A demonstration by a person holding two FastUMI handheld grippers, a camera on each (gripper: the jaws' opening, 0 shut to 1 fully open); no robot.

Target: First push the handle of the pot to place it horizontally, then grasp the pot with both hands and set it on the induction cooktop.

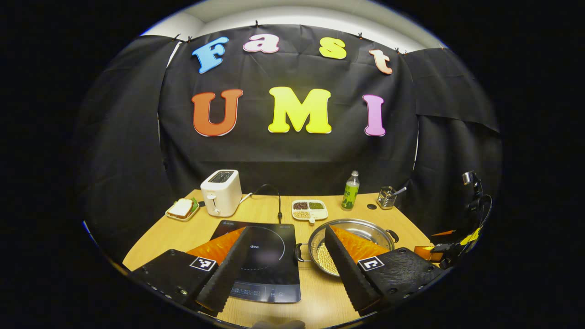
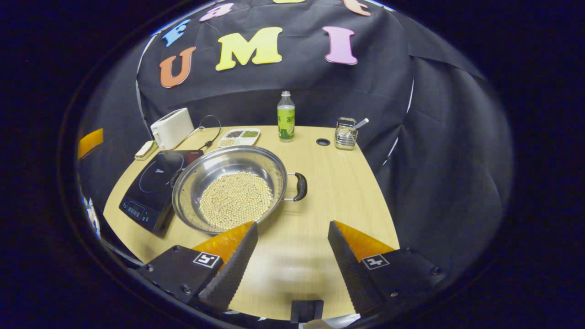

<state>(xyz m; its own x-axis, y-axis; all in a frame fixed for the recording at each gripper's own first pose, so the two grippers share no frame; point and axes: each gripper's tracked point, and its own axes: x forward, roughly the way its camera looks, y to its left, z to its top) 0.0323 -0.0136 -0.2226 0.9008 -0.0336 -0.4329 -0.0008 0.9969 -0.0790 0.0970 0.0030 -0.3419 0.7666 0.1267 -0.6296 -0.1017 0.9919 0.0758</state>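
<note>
Left gripper (image 1: 287,256) spread wide, holding nothing, hovering above the near edge of the worktop (image 1: 183,228); left finger over the induction cooktop (image 1: 263,262), right finger crossing the near rim of the pot (image 1: 361,228). Right gripper (image 2: 292,246) likewise spread and empty, low over bare wood at the near edge, its left fingertip just beside the pot's near rim.

Pot (image 2: 233,183) standing on the worktop just right of the cooktop (image 2: 155,187), not on it, left handle right at the cooktop's edge. Steel, wide and shallow, holding a layer of pale beans (image 2: 236,199). Black side handle (image 2: 299,186) pointing right, well apart from both right-gripper fingers.

Farther back, left to right: plate with a sandwich (image 1: 183,209), white toaster (image 1: 221,192) with a black cord (image 1: 274,198) looping beside it, divided dish of grains (image 1: 310,210), green bottle (image 1: 350,190), wire holder (image 2: 346,133) with a utensil in it. Round cable hole (image 2: 322,142) in the wood between bottle and holder.

Worktop of light wood grain, rounded at its edges. Black cloth (image 2: 434,160) hanging behind and on both sides, a strip of pale wall (image 1: 292,13) above it.
</note>
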